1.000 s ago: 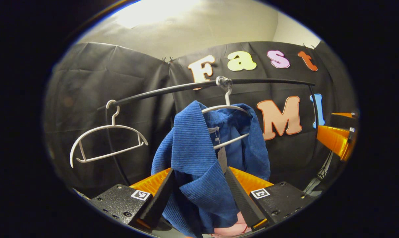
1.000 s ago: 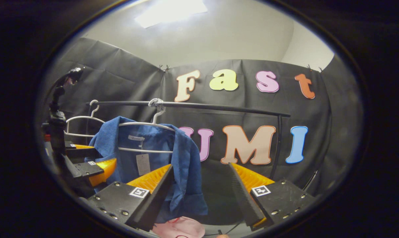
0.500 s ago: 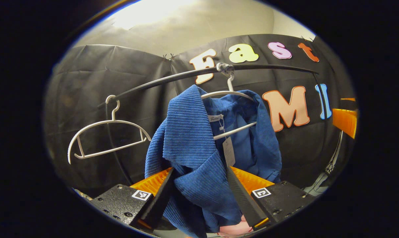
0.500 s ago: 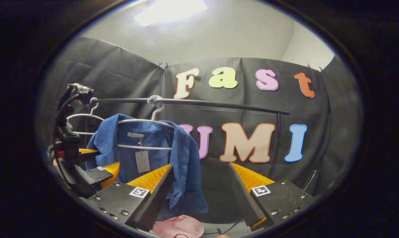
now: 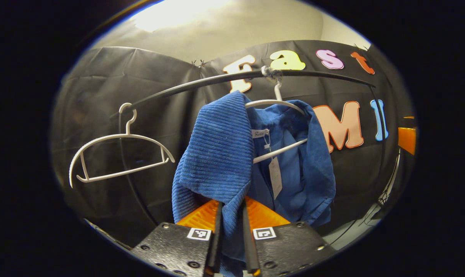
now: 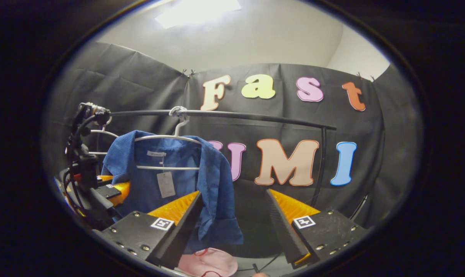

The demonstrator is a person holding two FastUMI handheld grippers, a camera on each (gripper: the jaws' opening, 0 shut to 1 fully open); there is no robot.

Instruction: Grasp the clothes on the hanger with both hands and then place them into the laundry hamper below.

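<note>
The blue corduroy shirt hangs on a white hanger whose hook sits on the black rail, and everything turns on which side of that shirt each tool stands. The left gripper has its two black fingers pressed together on a fold of the shirt's near front edge, low on the garment and well below the hanger; the cloth runs up from the pinch to the shoulder of the hanger, so the shirt's long axis is vertical, straight ahead of and above this gripper. The right gripper is spread wide and holds nothing: in the right gripper view the shirt's other hanging edge, with its cuffed sleeve, lies just beside the inner face of the finger on the shirt's side, not yet in the gap. Judging from this, the right gripper needs to shift sideways toward the shirt before closing. A second, bare white hanger hangs on the rail beyond the shirt. Below the shirt lies something pink; I cannot tell whether it belongs to the hamper.
</note>
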